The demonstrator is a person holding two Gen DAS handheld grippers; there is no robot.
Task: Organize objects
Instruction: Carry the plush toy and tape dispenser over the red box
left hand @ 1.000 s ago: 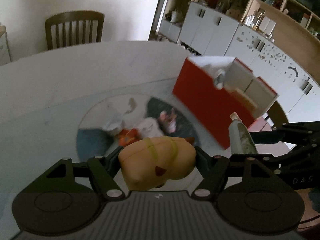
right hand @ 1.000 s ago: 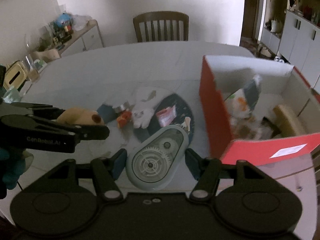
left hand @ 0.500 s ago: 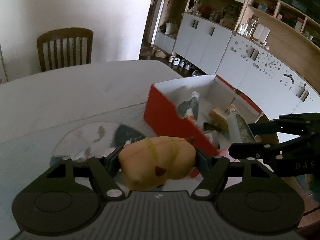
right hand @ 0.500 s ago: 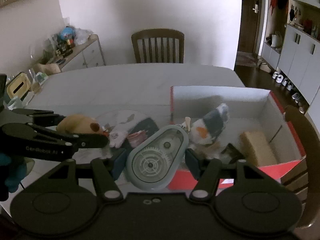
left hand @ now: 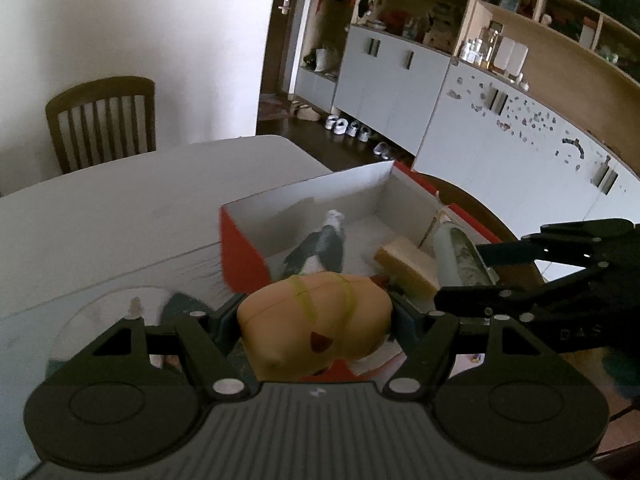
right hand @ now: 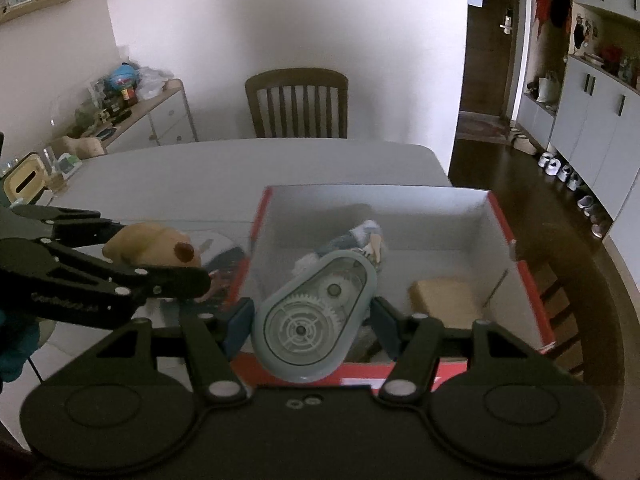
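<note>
My left gripper (left hand: 316, 318) is shut on a tan plush toy (left hand: 314, 320) and holds it above the near left corner of a red box (left hand: 244, 260) with a white inside. The plush also shows in the right wrist view (right hand: 154, 246). My right gripper (right hand: 310, 314) is shut on a grey-blue correction tape dispenser (right hand: 316, 320) with clear gears, held over the box's (right hand: 532, 292) front edge. It also shows in the left wrist view (left hand: 452, 256). In the box lie a grey-and-white plush (left hand: 324, 246) and a tan sponge block (right hand: 448, 300).
The box sits on a white table (right hand: 200, 172) near its right edge. Small items lie on a round mat (left hand: 92, 316) left of the box. A wooden chair (right hand: 296, 104) stands at the far side. White cabinets (left hand: 400, 88) line the right wall.
Both grippers have moved right and forward with their objects, from over the mat to over the red box. The box's inside has come into full view.
</note>
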